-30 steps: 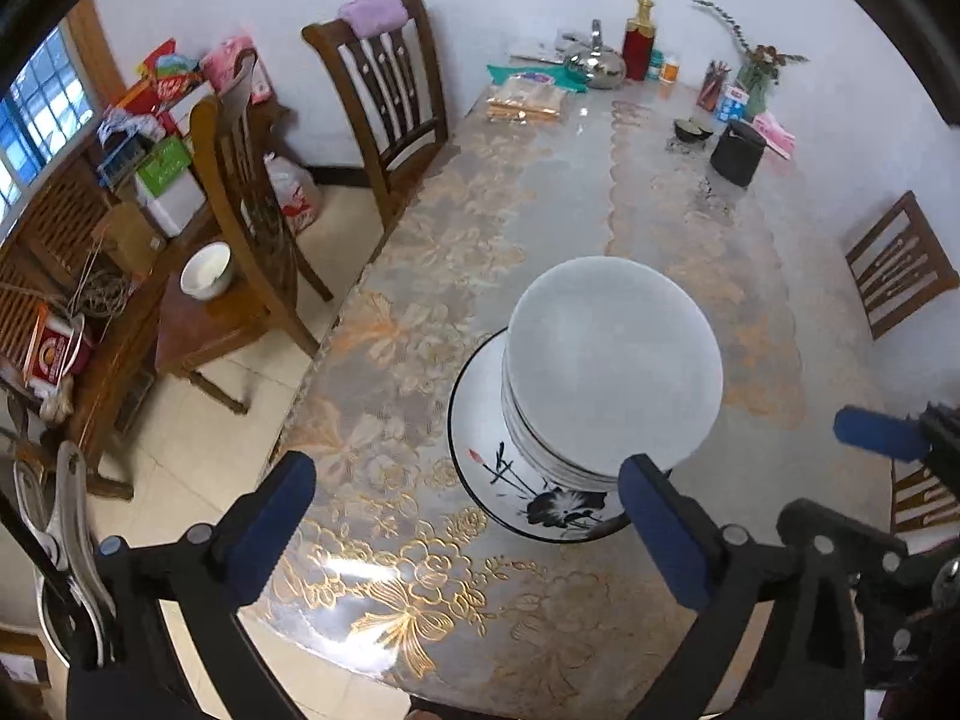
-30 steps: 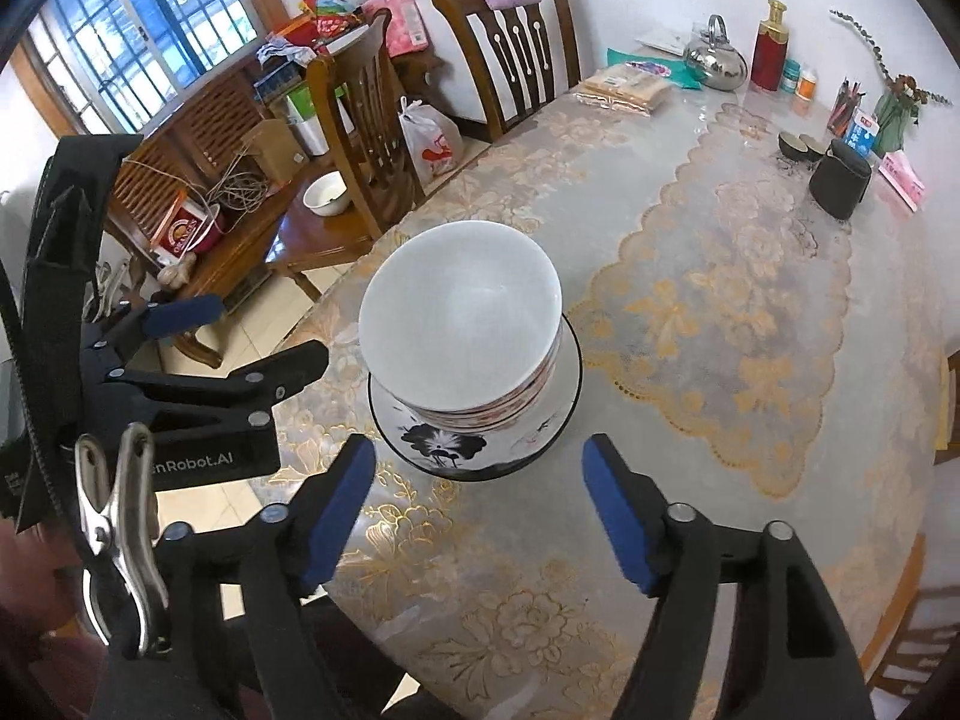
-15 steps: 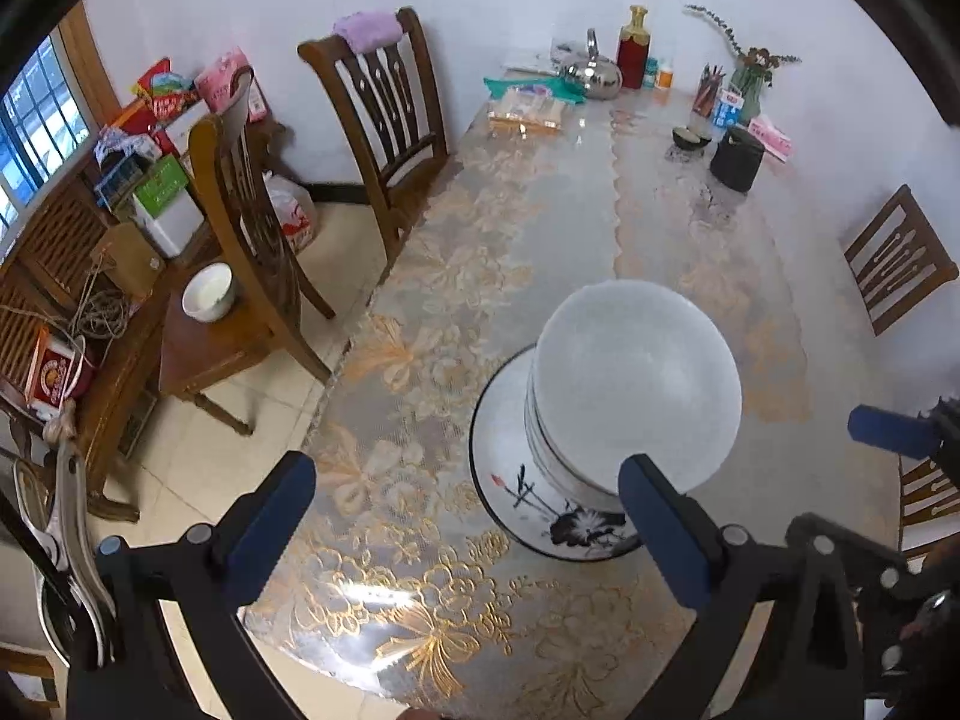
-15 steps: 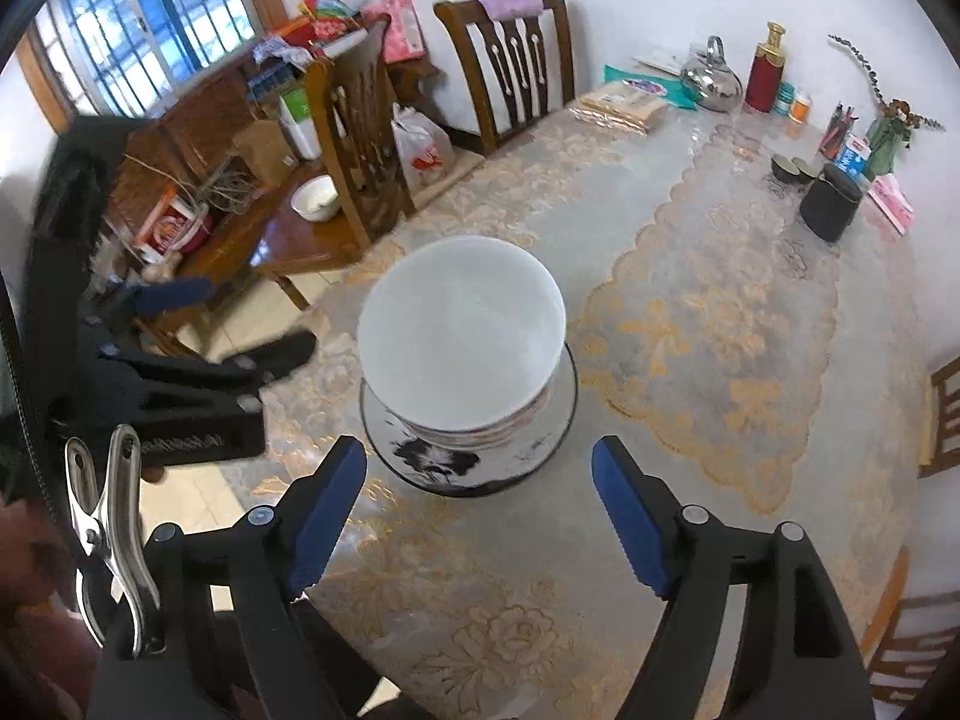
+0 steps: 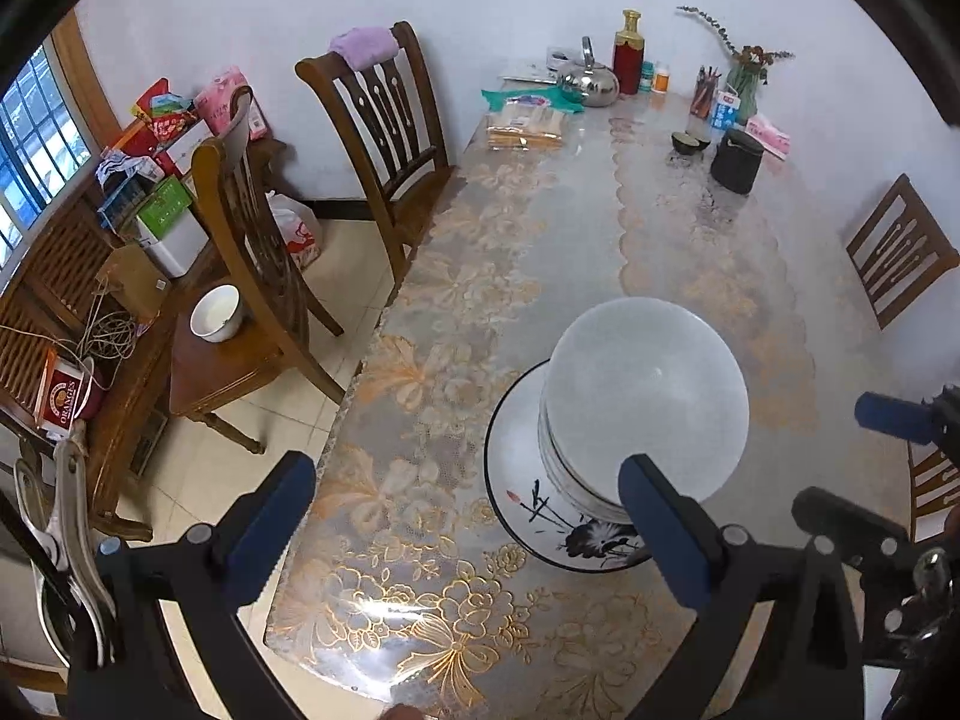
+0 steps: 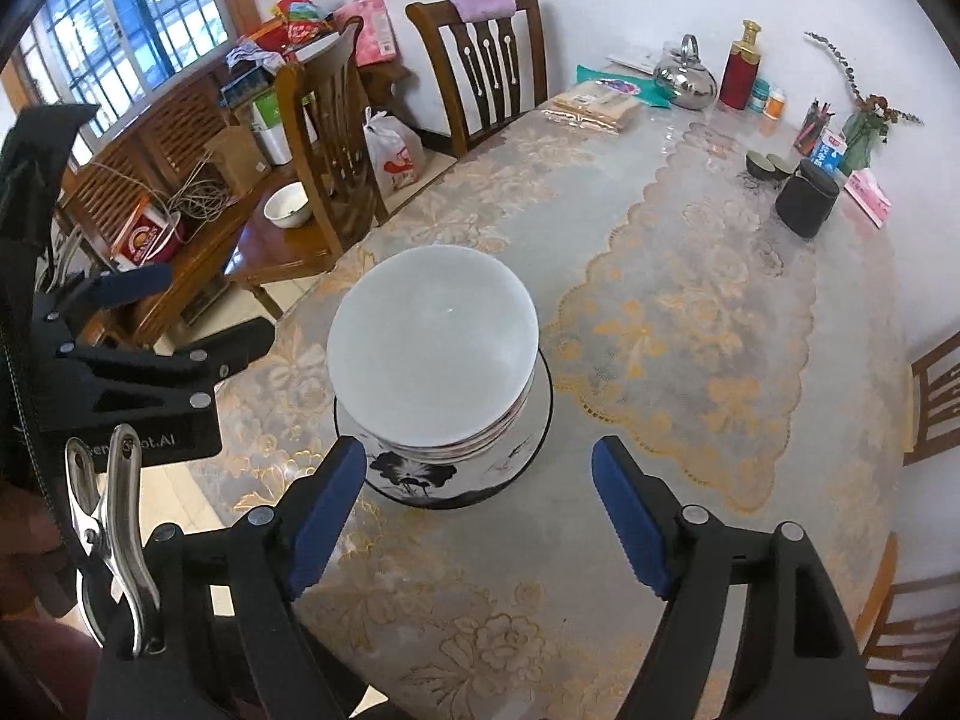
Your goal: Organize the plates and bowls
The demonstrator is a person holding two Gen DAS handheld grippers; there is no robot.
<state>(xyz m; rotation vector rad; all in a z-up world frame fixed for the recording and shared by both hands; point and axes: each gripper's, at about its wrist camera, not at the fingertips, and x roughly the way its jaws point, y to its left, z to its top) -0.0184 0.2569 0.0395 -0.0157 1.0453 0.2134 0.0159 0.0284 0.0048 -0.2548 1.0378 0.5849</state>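
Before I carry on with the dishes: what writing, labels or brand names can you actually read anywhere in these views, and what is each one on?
"ORANGES": on the red box at the left of the left wrist view.
"...Robot.AI", first letters hidden behind a metal clip: on the body of the left gripper in the right wrist view.
Too small or blurred to read: blue-and-white carton, pink packet, red bottle, snack bags, green box.

- My left gripper (image 5: 468, 531) is sitting further left of the stack of bowls (image 5: 645, 402) than a second ago.
- My right gripper (image 6: 480, 513) is showing the stack lower and nearer its wide-apart, empty jaws.
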